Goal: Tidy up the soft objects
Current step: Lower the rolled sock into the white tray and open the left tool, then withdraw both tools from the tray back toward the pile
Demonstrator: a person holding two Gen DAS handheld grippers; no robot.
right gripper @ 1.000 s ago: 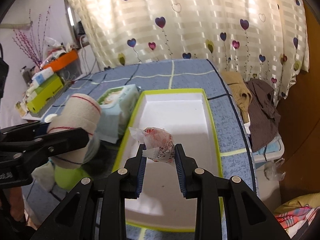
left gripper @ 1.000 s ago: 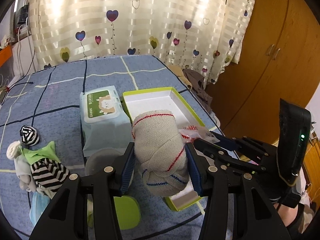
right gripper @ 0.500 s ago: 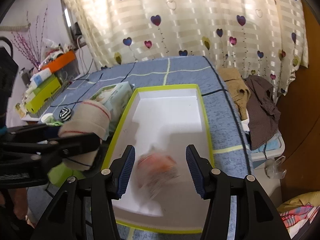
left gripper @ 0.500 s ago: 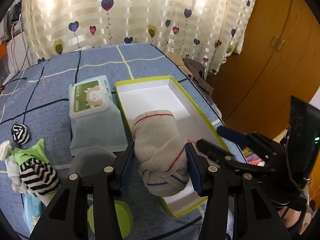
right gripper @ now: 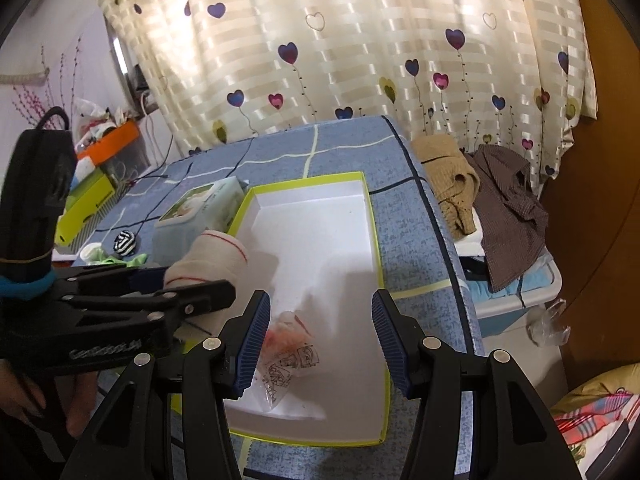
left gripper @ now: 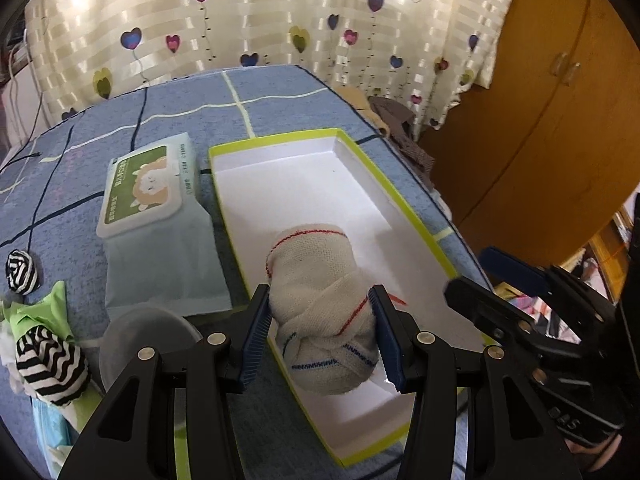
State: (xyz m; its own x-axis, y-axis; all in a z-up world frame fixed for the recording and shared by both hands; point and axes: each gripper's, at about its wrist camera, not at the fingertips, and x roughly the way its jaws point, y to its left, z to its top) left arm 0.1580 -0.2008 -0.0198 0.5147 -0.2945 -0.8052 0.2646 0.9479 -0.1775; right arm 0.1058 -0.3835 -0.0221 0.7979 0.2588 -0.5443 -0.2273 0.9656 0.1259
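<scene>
**Bandage roll poised over the box**

Bandage roll (left gripper: 324, 304), clamped between the left gripper (left gripper: 322, 336) pads, hangs above the near end of the green-rimmed box (left gripper: 404, 208). Lower it beside the one plastic packet (right gripper: 290, 350) lying below the wide-open, empty right gripper (right gripper: 320, 336), then release gently. Left of it: two striped sock balls, one wipes pack (left gripper: 154, 220).

Left claw (left gripper: 322, 334) clamps rolled cloth (left gripper: 320, 300) over box (left gripper: 394, 204).

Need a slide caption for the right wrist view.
Open right gripper above crumpled plastic packet lying in green-rimmed white box.
</scene>
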